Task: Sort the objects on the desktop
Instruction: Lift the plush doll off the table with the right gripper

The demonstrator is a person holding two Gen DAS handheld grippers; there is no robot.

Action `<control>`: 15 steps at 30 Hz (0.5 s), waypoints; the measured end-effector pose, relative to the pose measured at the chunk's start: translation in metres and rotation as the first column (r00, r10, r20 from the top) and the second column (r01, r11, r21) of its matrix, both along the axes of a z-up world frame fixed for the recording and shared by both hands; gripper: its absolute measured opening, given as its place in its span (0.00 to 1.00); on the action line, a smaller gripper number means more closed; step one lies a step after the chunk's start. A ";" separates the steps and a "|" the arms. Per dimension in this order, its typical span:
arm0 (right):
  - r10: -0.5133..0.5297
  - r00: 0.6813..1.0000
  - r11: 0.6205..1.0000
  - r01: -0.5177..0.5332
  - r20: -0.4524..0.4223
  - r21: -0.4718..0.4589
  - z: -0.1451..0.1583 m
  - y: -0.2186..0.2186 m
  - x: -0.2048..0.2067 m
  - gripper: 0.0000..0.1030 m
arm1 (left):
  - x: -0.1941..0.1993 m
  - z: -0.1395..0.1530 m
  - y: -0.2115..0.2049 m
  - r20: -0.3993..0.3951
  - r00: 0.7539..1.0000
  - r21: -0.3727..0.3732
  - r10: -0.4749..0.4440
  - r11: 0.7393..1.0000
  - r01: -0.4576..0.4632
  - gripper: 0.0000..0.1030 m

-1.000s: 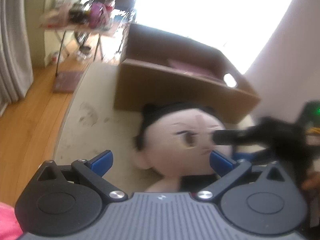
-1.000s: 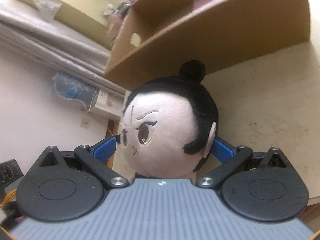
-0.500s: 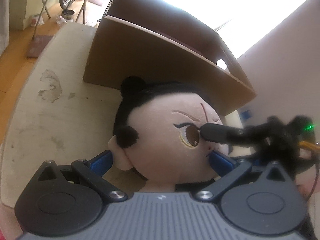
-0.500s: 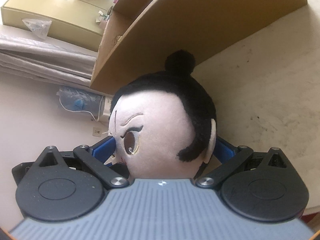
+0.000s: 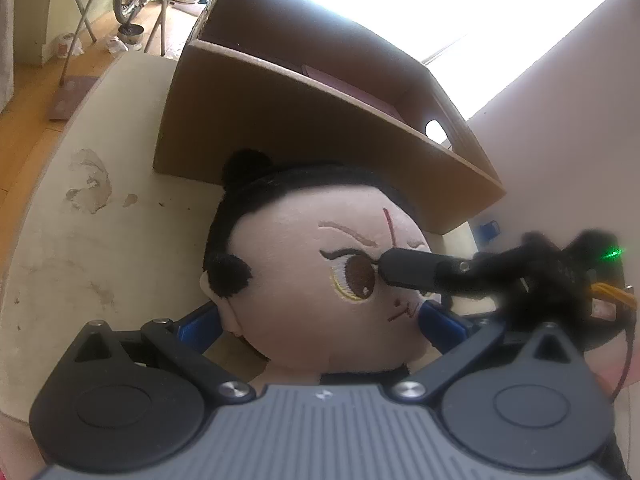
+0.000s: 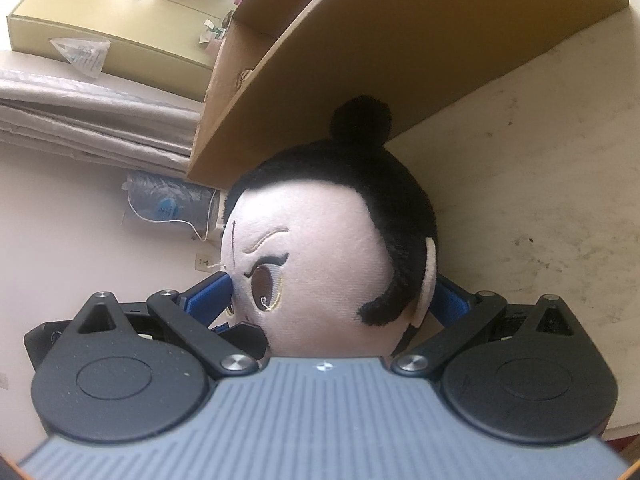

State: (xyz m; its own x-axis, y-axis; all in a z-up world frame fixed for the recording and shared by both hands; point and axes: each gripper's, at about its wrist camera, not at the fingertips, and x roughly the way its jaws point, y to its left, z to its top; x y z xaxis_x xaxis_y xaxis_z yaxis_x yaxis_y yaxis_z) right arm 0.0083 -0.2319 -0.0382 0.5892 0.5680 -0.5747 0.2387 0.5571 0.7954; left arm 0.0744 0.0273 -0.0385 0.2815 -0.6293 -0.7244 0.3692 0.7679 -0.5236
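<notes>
Two sets of jaws tight on one plush doll over a stained beige tabletop, cardboard box behind.

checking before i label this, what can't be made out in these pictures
- Plush doll body: both views, hidden behind each gripper's housing.
- Cardboard box contents: left wrist view shows only a pinkish flat thing; right wrist view shows mainly its outer wall.
- Left hand-held gripper and right hand-held gripper fingertips: hidden by the doll's head, contact unclear.
</notes>
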 end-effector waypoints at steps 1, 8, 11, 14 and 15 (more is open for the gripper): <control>0.002 1.000 1.000 -0.002 0.001 0.001 0.001 0.000 0.000 0.99 | -0.001 0.001 0.000 0.005 1.000 0.003 0.002 1.000 -0.002 1.00; 0.013 1.000 1.000 -0.013 0.025 0.018 0.012 0.004 -0.008 0.99 | -0.007 0.019 0.004 0.057 0.998 0.021 0.013 1.000 -0.015 1.00; 0.013 0.999 1.000 -0.014 0.039 0.021 0.021 0.005 -0.010 0.99 | -0.007 0.029 0.004 0.082 0.996 0.027 0.014 0.999 -0.016 1.00; 0.015 0.998 1.000 -0.016 0.058 0.022 0.033 0.005 -0.011 0.99 | -0.008 0.036 -0.006 0.116 0.993 0.030 0.016 0.999 -0.019 1.00; 0.017 0.998 1.000 -0.019 0.066 0.021 0.038 0.005 -0.011 0.99 | -0.007 0.039 -0.009 0.126 0.992 0.029 0.017 0.999 -0.021 1.00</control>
State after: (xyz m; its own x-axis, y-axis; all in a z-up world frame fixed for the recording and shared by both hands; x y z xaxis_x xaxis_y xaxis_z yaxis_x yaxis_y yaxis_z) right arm -0.0029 -0.2268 -0.0005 0.6151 0.5909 -0.5220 0.1753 0.5429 0.8213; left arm 0.0678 0.0183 0.0009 0.3836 -0.6013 -0.7009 0.4159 0.7901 -0.4502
